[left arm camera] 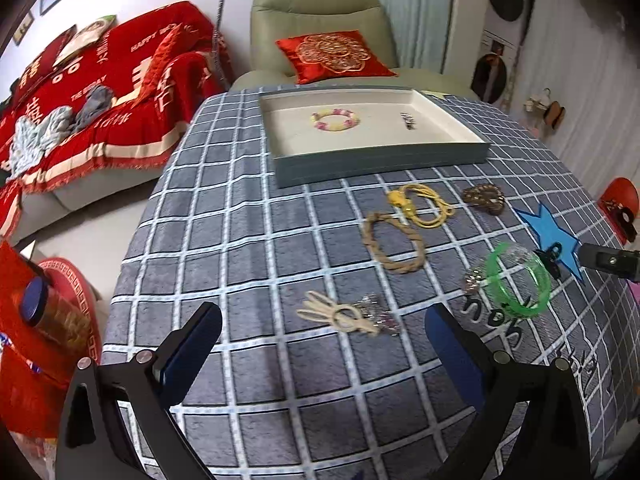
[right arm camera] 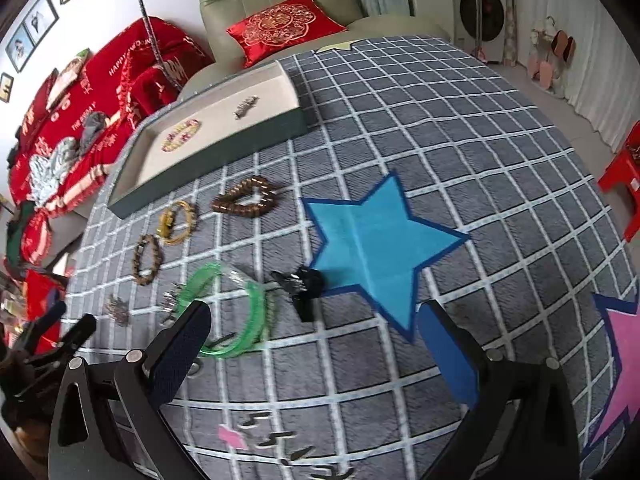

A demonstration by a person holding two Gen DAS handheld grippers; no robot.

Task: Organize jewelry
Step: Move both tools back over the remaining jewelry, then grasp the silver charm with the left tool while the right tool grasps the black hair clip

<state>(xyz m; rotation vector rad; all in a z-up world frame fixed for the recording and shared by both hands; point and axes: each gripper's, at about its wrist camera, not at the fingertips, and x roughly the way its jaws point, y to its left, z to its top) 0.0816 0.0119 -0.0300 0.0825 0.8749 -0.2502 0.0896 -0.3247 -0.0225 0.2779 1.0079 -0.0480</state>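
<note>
Both grippers hover above a table covered with a grey checked cloth (left arm camera: 248,216), and both have their jaws spread wide with nothing between them. In the left wrist view, the left gripper (left arm camera: 324,320) sits at 6 o'clock, and a cream cord piece with sparkly charms (left arm camera: 348,316) lies on the cloth just beyond its fingertips. At 12 o'clock stands the grey tray (left arm camera: 380,166) with a pale lining; inside it rest a pastel bead bracelet (left arm camera: 335,119) and, well apart to its right, a small dark metallic piece (left arm camera: 408,120). Between tray and gripper lie a yellow cord bracelet (left arm camera: 424,204), touching a tan twisted rope bracelet (left arm camera: 394,246), with a brown bead bracelet (left arm camera: 484,198) at 2 o'clock. A green translucent bangle (left arm camera: 516,284) lies at 3 o'clock, near a black hair clip (left arm camera: 550,258) on the edge of a blue star patch (left arm camera: 556,236).

In the right wrist view, the right gripper (right arm camera: 316,316) is at 6 o'clock, the bangle (right arm camera: 236,312) beside its left finger and the clip (right arm camera: 302,284) just ahead.
</note>
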